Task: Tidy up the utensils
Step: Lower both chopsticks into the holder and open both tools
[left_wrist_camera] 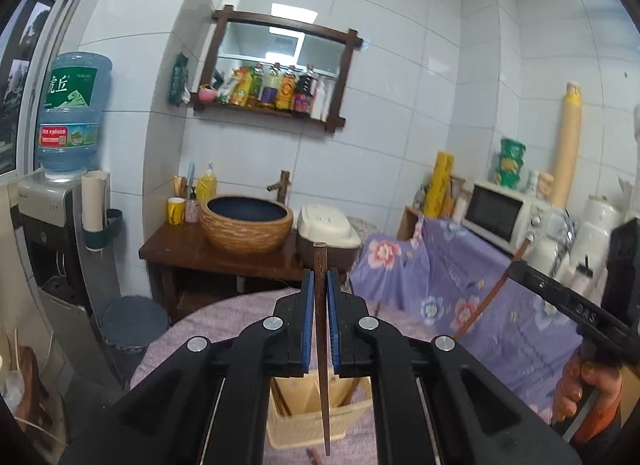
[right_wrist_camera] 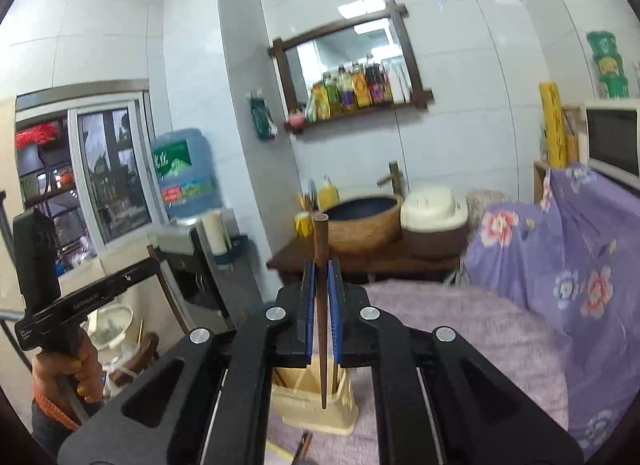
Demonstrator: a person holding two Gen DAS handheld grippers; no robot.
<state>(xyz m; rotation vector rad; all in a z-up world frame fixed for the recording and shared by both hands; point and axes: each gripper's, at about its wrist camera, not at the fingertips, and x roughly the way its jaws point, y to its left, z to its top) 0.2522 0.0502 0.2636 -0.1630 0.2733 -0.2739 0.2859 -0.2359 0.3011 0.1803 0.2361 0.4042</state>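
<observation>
while both grippers point near level, left fingers [left_wrist_camera: 302,321] and right fingers [right_wrist_camera: 306,313] each clamp a chopstick [left_wrist_camera: 321,329].

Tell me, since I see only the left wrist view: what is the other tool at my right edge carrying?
Observer: The right tool is shut on a dark brown chopstick, which stands upright between its blue pads.
Visitor: Where does the thin end point?
Observer: Down toward the beige utensil holder, which stands on the purple tablecloth.
Visitor: And who carries my tool?
Observer: A person's hand grips the handle of the left tool, seen at the left edge of the right wrist view.
</observation>
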